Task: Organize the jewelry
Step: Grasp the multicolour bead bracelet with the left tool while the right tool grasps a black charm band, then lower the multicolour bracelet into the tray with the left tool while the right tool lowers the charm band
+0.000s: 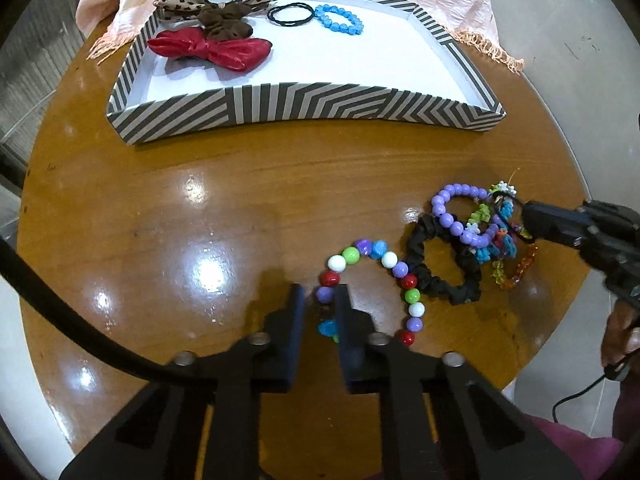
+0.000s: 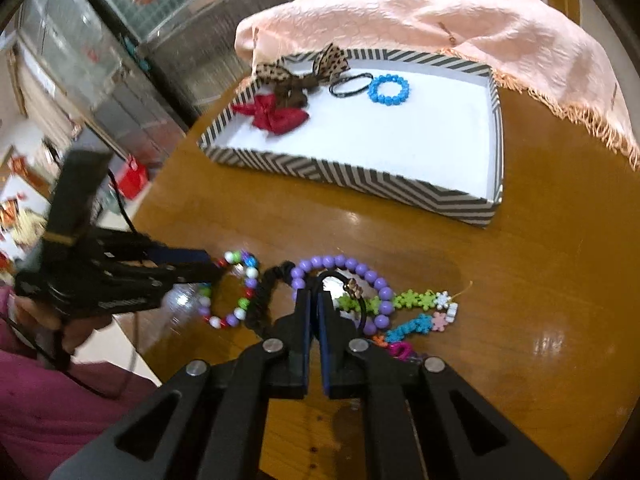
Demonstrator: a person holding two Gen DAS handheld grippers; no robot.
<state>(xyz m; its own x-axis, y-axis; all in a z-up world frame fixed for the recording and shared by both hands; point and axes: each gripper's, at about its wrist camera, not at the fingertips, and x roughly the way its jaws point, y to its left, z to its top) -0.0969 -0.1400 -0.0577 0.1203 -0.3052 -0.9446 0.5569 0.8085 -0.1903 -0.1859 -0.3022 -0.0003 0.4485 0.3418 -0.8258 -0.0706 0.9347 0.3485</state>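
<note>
the left gripper [image 1: 322, 298] pinches the multicoloured round-bead bracelet [image 1: 394, 266] on the round wooden table [image 1: 240, 200]. the right gripper [image 2: 315, 300], nearly closed, clamps a thin black hair tie with a charm [image 2: 352, 290] over the purple bead bracelet [image 2: 360, 270]. the striped shallow tray [image 1: 304, 106] beyond holds three bows.

Glossy wooden table [image 1: 240, 200] (perhaps round).

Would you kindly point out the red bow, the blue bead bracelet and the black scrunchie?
red bow [image 1: 212, 50], left wrist view, centre knot.
blue bead bracelet [image 2: 389, 99], right wrist view, near beads.
black scrunchie [image 1: 466, 294], left wrist view, near fold.
</note>
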